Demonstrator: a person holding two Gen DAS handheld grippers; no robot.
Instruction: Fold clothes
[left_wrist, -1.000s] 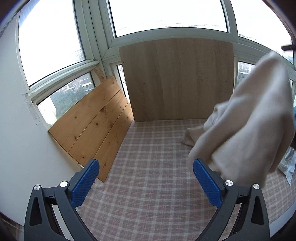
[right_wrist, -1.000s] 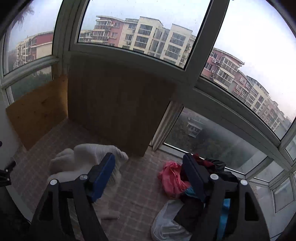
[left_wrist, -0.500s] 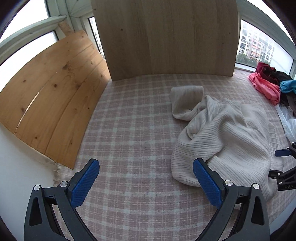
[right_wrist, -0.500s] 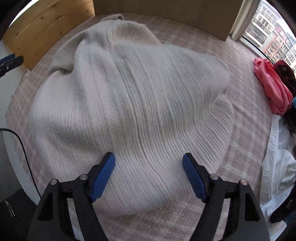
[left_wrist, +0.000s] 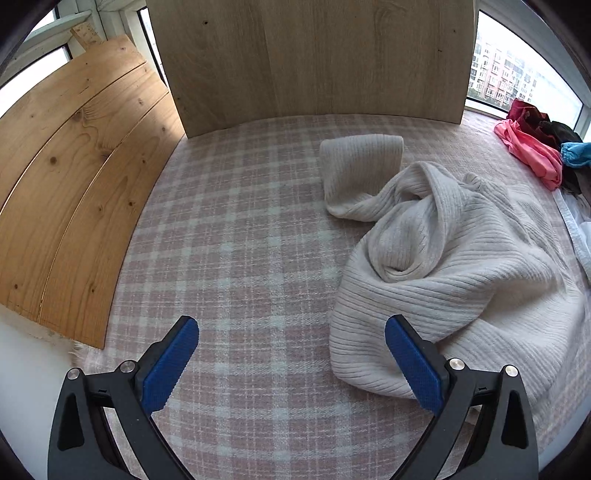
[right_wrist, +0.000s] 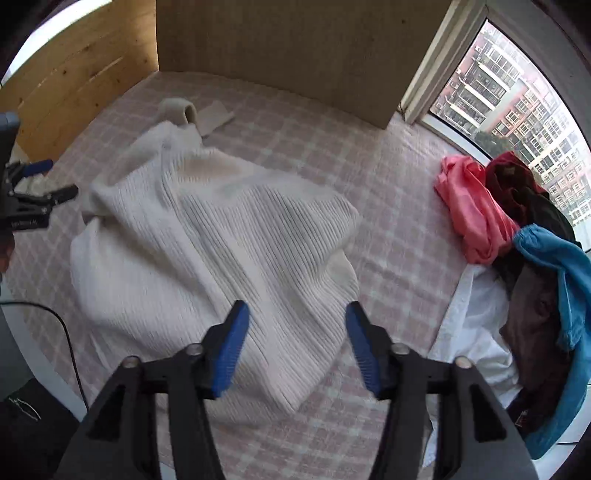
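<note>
Your left gripper (left_wrist: 291, 363) and right gripper (right_wrist: 295, 347) both stand wide and empty. The cream sweater (right_wrist: 221, 240) lies crumpled on the checked blanket (left_wrist: 229, 240), directly ahead of the right gripper and right of the left. Step in hand, judged: spreading flat. Next, pinch opposite edges and pull outward.

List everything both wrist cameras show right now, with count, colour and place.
Ribbed sweater: one, cream, crumpled mid-surface, one sleeve reaching toward the back board.
Checked cloth: one, pink-white, covering the surface.
Clothes pile: several, pink, dark red, blue, white, by the window at right.
Wooden boards: two, light brown, leaning at the back and left.
Left gripper: open, empty.
Right gripper: open, above the sweater hem.
</note>
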